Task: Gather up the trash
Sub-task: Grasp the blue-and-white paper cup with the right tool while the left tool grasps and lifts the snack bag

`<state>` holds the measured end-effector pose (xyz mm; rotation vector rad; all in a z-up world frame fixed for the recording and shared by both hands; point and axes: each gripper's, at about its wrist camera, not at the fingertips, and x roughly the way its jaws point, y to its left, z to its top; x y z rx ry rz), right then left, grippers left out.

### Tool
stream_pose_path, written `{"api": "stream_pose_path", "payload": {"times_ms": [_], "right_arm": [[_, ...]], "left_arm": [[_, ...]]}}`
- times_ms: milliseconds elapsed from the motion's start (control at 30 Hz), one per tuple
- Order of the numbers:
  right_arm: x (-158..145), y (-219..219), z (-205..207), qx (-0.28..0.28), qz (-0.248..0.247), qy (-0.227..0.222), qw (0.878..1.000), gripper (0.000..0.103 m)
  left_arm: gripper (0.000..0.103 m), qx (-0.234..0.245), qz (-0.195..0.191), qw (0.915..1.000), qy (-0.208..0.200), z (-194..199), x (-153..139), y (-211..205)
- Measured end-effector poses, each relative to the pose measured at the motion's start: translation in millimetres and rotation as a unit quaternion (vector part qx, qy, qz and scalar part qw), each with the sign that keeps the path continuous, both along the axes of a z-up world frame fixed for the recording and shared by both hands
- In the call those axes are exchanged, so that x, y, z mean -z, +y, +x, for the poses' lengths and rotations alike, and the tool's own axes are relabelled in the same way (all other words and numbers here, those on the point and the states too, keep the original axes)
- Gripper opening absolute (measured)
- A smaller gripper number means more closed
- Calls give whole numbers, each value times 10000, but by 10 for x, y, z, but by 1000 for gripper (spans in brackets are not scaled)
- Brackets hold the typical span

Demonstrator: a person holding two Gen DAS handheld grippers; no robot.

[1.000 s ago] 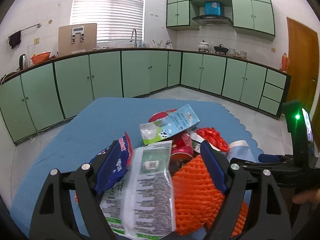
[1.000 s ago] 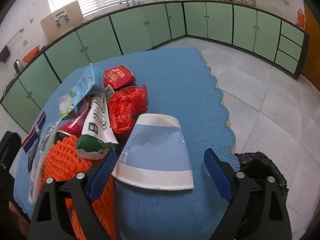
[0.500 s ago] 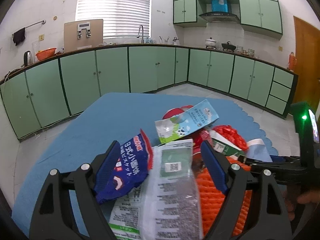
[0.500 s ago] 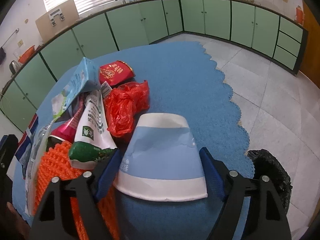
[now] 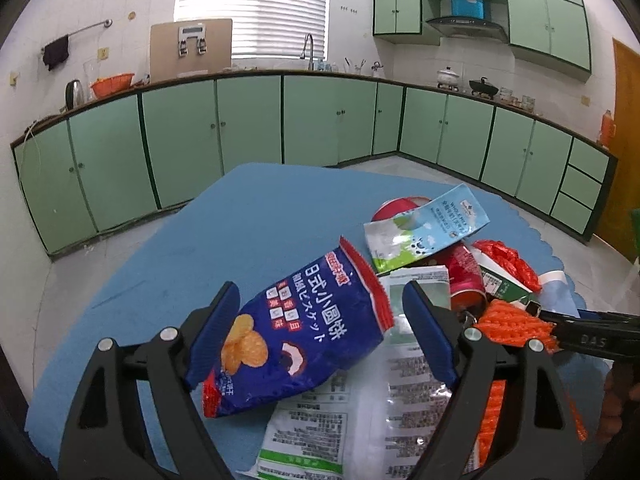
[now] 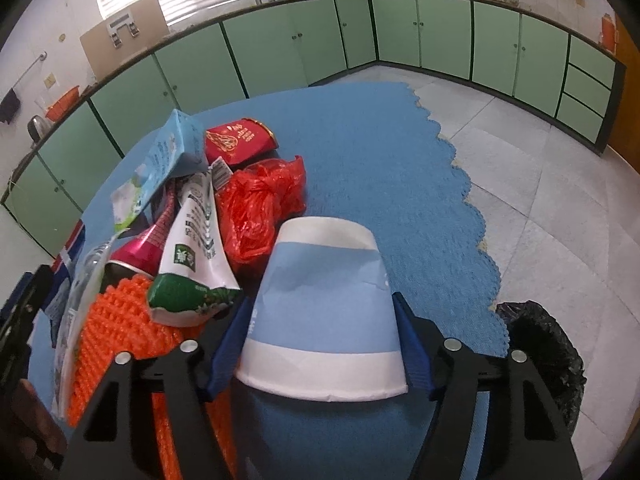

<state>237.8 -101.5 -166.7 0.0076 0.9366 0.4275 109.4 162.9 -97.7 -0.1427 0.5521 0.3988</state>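
Glossy printed plastic snack bag point(image 5: 304, 332); matt paper cup point(image 6: 324, 304), pale blue with white bands; crinkled shiny red plastic bag point(image 6: 260, 204); rough orange foam netting point(image 6: 120, 332); coarse matt blue cloth on the bench point(image 6: 360, 132); black plastic bin liner point(image 6: 544, 344).

Your left tongs point(image 5: 320, 336) are matte black plastic: two angular arms with triangular cut-outs, each fixed with a pair of round silver screws near the front. Each arm ends in a long, narrow, deep-blue pad point(image 5: 214, 334) with a rounded tip. Your right tongs point(image 6: 322, 344) are the same build, black skeleton arms, silver screw heads, blue pads point(image 6: 230, 350). Seen from the left wrist, the right tool's black body carries small raised lettering on its side, too small to read surely.
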Motion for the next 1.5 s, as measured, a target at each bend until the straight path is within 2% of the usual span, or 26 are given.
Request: {"api": "stream_pose_path", "payload": {"times_ms": [167,267,333,367,433,533,667,733,767,833,867,900,1000,1233,1333,1500], "right_arm": [[-1,-7,-12,-42,-9,12,10000,68],[3,-6,-16,-60,-9,4,10000,68],[9,-2,-10,-77,-17,-4,10000,69],[11,0,-14,-90,-23,-11,10000,69],[16,6,-14,-124,-49,-23,9999,71],[23,24,-22,-162,-102,-53,9998,72],[30,34,-40,-187,-133,-76,9997,73],[31,31,-45,-189,-127,-71,9997,74],[31,34,-42,-192,-126,-71,9997,74],[35,32,-48,-193,-125,-71,9997,74],[35,35,-52,-196,-134,-78,9997,74],[33,37,-56,-200,-141,-86,9997,73],[20,21,-64,-200,-96,-76,9997,69],[-160,-49,-142,-393,54,-210,9990,47],[-244,-107,-157,-420,163,-214,9988,42],[-377,-228,-201,-480,457,-178,9976,39]], "left_arm": [[78,30,22,10000,68,62,44,-13],[63,-12,-96,9998,148,104,73,41],[49,-50,-249,9995,164,105,89,102],[46,-77,-350,9993,135,90,93,142],[32,-117,-484,9987,70,57,95,199],[20,-103,-510,9986,80,33,101,243],[22,-77,-461,9988,132,42,112,230],[30,-136,-440,9988,180,60,125,234],[30,-154,-478,9986,182,65,134,248],[27,-170,-640,9976,223,86,159,301],[22,-186,-714,9970,243,95,173,326],[12,-193,-805,9962,254,95,181,359],[5,-153,-831,9962,229,85,170,376],[2,-47,-573,9983,-110,-33,-28,285],[1,16,-426,9986,-298,-73,-146,198],[1,188,-248,9980,-548,-123,-322,-17]]}}
